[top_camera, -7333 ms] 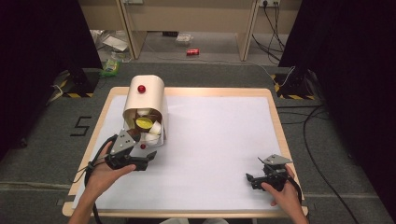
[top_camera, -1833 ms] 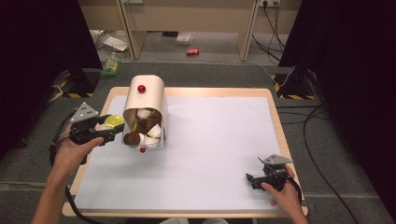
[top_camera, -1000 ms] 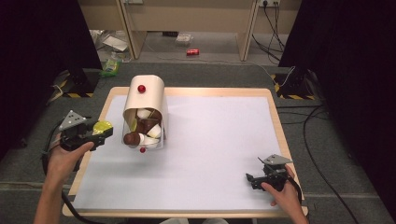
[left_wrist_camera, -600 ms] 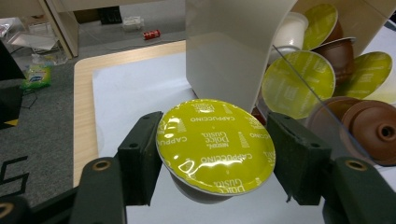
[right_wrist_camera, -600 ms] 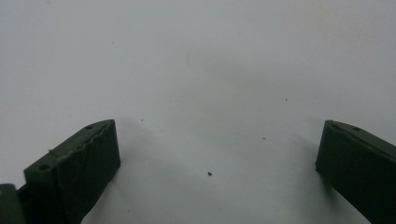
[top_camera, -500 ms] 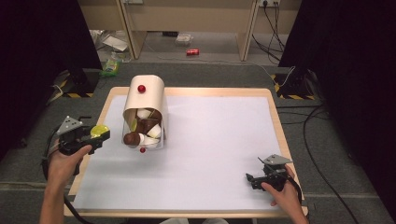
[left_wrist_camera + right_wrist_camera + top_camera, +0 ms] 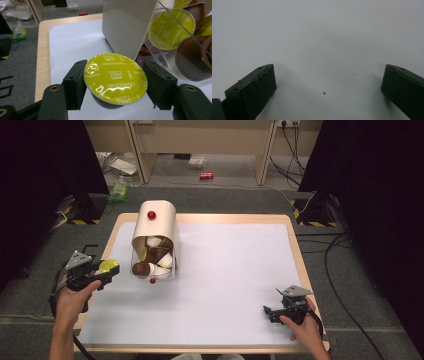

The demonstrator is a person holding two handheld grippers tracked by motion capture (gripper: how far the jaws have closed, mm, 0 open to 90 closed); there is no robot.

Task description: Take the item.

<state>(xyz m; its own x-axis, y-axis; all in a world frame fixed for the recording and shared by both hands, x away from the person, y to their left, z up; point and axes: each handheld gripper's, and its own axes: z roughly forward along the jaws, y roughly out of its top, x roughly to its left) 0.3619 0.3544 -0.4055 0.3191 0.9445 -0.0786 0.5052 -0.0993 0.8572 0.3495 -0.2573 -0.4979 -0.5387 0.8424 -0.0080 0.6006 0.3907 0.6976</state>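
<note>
**Left gripper view: capsule out of the dispenser, not yet set down**

Left gripper view shows my left tongs (image 7: 113,86) clenched on a capsule (image 7: 115,77), one jaw against each side of its rim. The yellow-green foil lid reads "Cappuccino" and faces up and toward the camera; the pale cup body hangs below it. So the capsule's axis, lid to base, runs close to upright with a slight tilt toward the lens, and the wide end is on top. It is held over the white sheet, just beside the dispenser (image 7: 125,25), whose clear front shows more capsules stacked inside.

From the high view, the left tongs (image 7: 102,272) sit at the desk's (image 7: 295,255) left edge, with the capsule (image 7: 108,265) a bright spot at their tip, near the dispenser (image 7: 155,240) but apart from it. I cannot tell from here whether the capsule's base touches the sheet.

My right tongs (image 7: 270,312) rest at the near right of the desk, well apart from everything. In the right gripper view the jaws stand wide, released, with bare white sheet between them.

My reading: the pick is done, one capsule is clear of the dispenser. What is left is to lower it, set it on its base on the open sheet, and let go. Several capsules remain in the dispenser, so more picks may follow.
</note>
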